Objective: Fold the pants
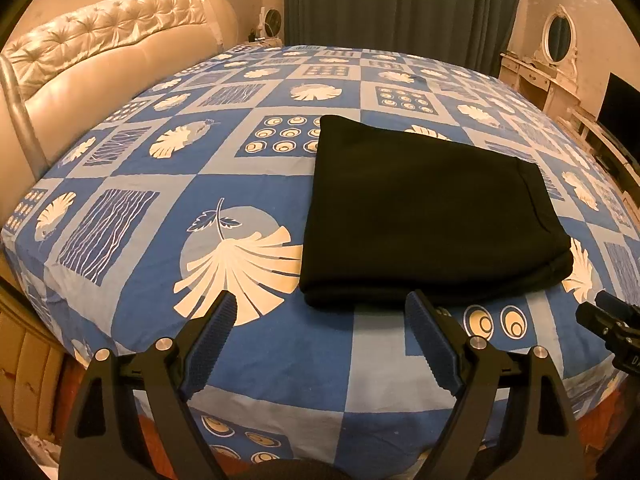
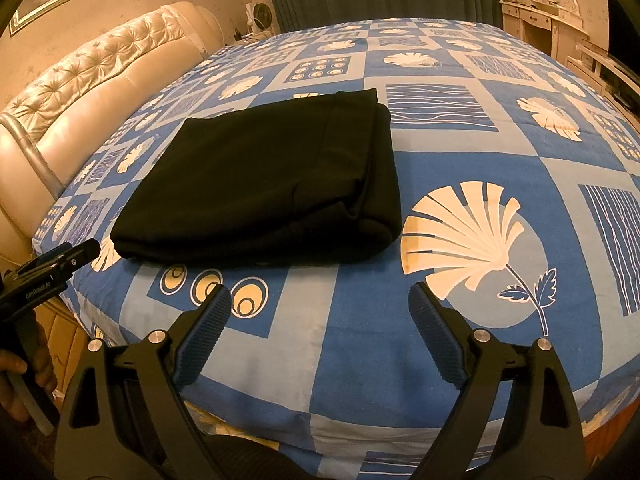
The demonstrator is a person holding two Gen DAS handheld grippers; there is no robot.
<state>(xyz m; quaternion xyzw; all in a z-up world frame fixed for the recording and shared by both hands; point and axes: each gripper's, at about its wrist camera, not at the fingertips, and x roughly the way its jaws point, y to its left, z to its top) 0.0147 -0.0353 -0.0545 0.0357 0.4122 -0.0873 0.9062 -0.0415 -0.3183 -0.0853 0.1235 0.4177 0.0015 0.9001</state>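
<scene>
The black pants [image 1: 424,208] lie folded into a thick flat rectangle on the blue patterned bed cover [image 1: 248,352]. They also show in the right wrist view [image 2: 264,184], left of centre. My left gripper [image 1: 322,300] is open and empty, held just short of the bundle's near edge. My right gripper [image 2: 320,292] is open and empty above the cover, near and to the right of the pants. The left gripper shows at the left edge of the right wrist view [image 2: 60,262], and the right gripper at the right edge of the left wrist view [image 1: 600,312].
A tufted cream headboard [image 1: 100,64] runs along the bed's left side. Dark curtains [image 1: 400,4] hang at the back. A white dresser with an oval mirror [image 1: 558,36] and a dark screen [image 1: 620,104] stand at the right.
</scene>
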